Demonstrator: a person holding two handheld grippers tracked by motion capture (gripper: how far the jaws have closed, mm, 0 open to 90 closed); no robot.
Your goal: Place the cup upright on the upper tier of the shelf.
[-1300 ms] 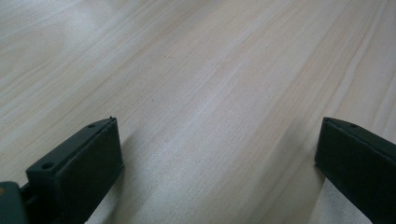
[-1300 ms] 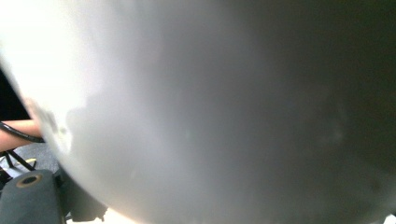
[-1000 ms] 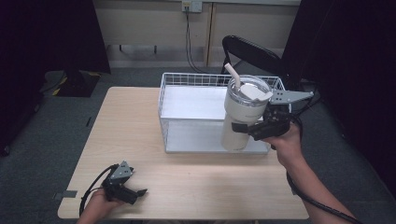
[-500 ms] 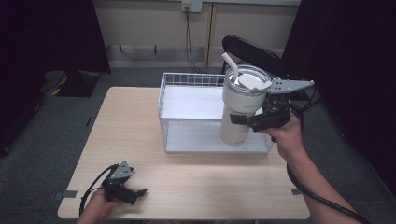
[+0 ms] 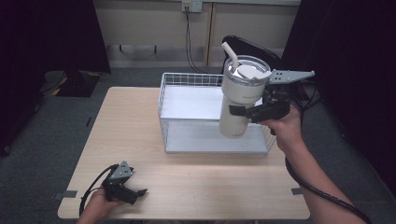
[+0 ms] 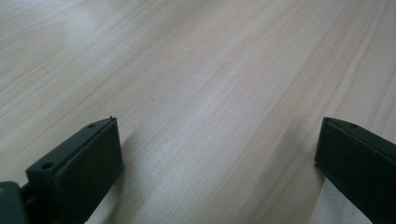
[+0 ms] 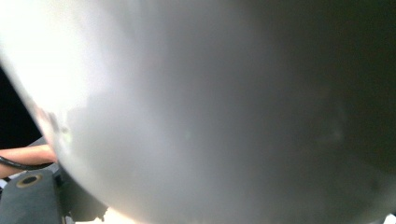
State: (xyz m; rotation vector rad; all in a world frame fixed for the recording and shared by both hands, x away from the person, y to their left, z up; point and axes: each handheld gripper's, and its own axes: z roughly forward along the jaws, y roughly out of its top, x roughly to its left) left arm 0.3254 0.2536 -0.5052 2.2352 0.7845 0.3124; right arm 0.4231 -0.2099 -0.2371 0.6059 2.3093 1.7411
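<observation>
The right gripper [image 5: 250, 112] clamps its black jaws around a tall, smooth cream tumbler [image 5: 240, 102] with a clear lid and a pale straw [image 5: 231, 54], holding it upright in the air above the white wire basket [image 5: 187, 81]. In the right gripper view its glossy curved wall presses close against the jaws. The left gripper [image 5: 133, 193] rests on the pale wood-grain table [image 6: 210, 93], its jaws spread wide with only bare tabletop between them.
</observation>
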